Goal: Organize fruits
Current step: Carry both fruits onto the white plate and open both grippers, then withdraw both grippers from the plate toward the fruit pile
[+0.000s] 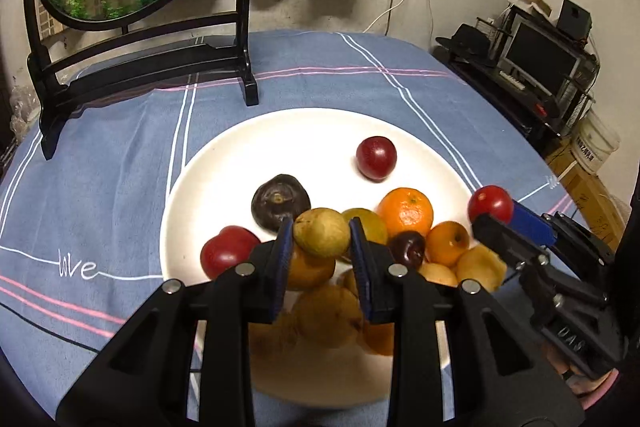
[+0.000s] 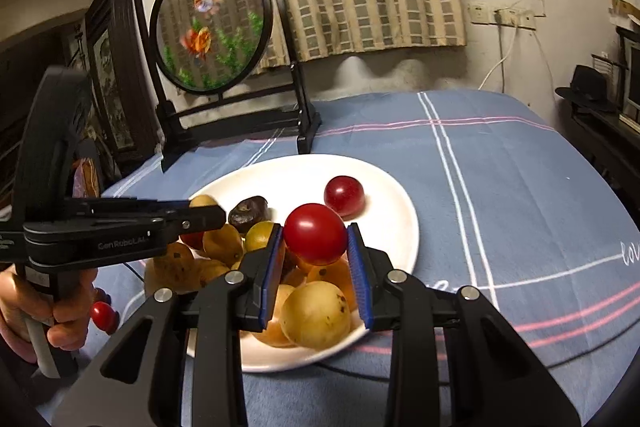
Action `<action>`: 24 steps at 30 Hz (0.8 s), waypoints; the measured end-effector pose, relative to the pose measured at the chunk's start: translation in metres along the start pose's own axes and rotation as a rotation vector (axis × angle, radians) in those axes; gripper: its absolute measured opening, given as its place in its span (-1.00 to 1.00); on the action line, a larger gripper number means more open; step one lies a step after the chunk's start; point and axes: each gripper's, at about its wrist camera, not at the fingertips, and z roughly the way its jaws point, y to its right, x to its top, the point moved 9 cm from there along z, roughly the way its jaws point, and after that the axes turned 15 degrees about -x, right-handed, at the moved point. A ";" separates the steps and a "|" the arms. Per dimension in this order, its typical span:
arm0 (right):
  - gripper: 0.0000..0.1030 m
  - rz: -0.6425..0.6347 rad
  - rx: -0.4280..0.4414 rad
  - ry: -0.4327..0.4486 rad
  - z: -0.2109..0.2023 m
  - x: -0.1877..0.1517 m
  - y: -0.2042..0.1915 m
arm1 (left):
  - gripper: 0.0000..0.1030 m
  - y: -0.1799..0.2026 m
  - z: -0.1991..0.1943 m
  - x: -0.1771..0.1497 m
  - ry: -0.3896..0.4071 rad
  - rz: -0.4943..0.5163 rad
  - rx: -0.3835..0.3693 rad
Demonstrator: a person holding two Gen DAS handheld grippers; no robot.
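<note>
A white plate [image 1: 224, 163] [image 2: 396, 211] on the blue tablecloth holds several fruits. My left gripper [image 1: 322, 239] is shut on a small yellow-green fruit [image 1: 322, 233] above the pile; from the right wrist view it reaches in from the left [image 2: 208, 213]. My right gripper [image 2: 314, 237] is shut on a red tomato [image 2: 314, 233] [image 1: 490, 203] over the plate's near-right edge. On the plate lie a red plum [image 1: 376, 158] [image 2: 344, 195], a dark fruit [image 1: 280, 201] [image 2: 248, 213], an orange [image 1: 406, 211], a red fruit [image 1: 226, 251] and several yellow fruits [image 2: 316, 315].
A round goldfish screen on a black stand [image 1: 132, 67] [image 2: 216, 27] sits at the table's far left. A small red fruit [image 2: 102, 315] lies on the cloth beside a person's hand [image 2: 60, 311]. Shelves with a monitor [image 1: 540, 63] stand right of the table.
</note>
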 end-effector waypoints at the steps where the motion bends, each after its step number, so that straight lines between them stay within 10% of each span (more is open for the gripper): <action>1: -0.25 -0.006 -0.002 -0.004 0.002 0.000 -0.001 | -0.38 0.001 -0.001 0.001 0.006 0.003 0.009; 3: -0.21 -0.007 0.002 0.002 0.001 0.002 -0.001 | 0.29 0.002 -0.008 0.006 0.041 0.014 0.033; 9: 0.01 0.028 0.019 0.048 -0.020 0.014 -0.001 | 0.89 0.009 -0.058 0.010 0.135 0.023 0.065; 17: 0.14 0.035 0.080 0.020 -0.049 0.010 -0.023 | 0.95 -0.030 -0.137 -0.039 0.220 -0.032 0.088; 24: 0.15 -0.143 0.217 -0.075 -0.080 -0.028 -0.101 | 0.95 -0.107 -0.177 -0.074 0.300 -0.171 0.294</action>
